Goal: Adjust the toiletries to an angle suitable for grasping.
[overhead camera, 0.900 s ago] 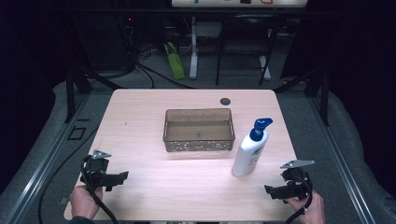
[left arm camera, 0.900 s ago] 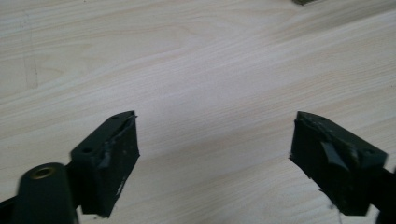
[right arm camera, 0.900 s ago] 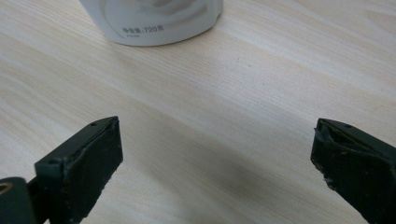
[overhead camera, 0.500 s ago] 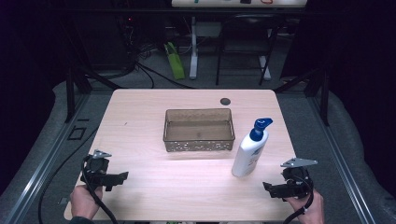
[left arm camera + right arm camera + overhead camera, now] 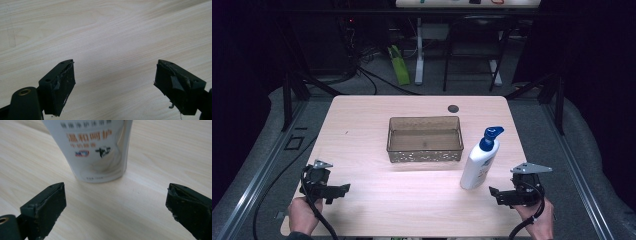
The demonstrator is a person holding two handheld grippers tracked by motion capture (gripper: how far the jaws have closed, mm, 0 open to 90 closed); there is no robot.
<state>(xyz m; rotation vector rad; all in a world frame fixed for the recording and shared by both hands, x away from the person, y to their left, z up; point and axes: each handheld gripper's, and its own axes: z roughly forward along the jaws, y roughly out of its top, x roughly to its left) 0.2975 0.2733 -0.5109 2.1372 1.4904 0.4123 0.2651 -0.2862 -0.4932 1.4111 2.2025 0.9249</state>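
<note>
- The thing in play here is a white pump bottle (image 5: 478, 167) with a blue pump head, standing upright on the light wood table (image 5: 377, 110), toward the near right part of it.
- It sits just off the front right corner of a brownish see-through basket (image 5: 425, 139), close to it, though I can't tell if the two touch.
- Label stuff, from the right gripper view: the bottle (image 5: 97, 150) has a line of orange Chinese characters that look like 温和呵护. There's a row of small dark characters above that, cut off at the top, so not readable.
- Below the orange line there's a little red and blue logo, way too blurry to make out the brand, plus a small dark mark next to it.
- There's tiny print near the bottom edge too, no chance of reading it.
- The right gripper (image 5: 501, 194) is down at the near right edge, jaws spread wide with nothing in them, pointing at the bottle's base and just short of it.
- The left gripper (image 5: 339, 190) is at the near left corner, well away from the bottle, jaws also wide apart over bare wood.
- A small dark round spot (image 5: 453, 108) sits on the table behind the basket.
</note>
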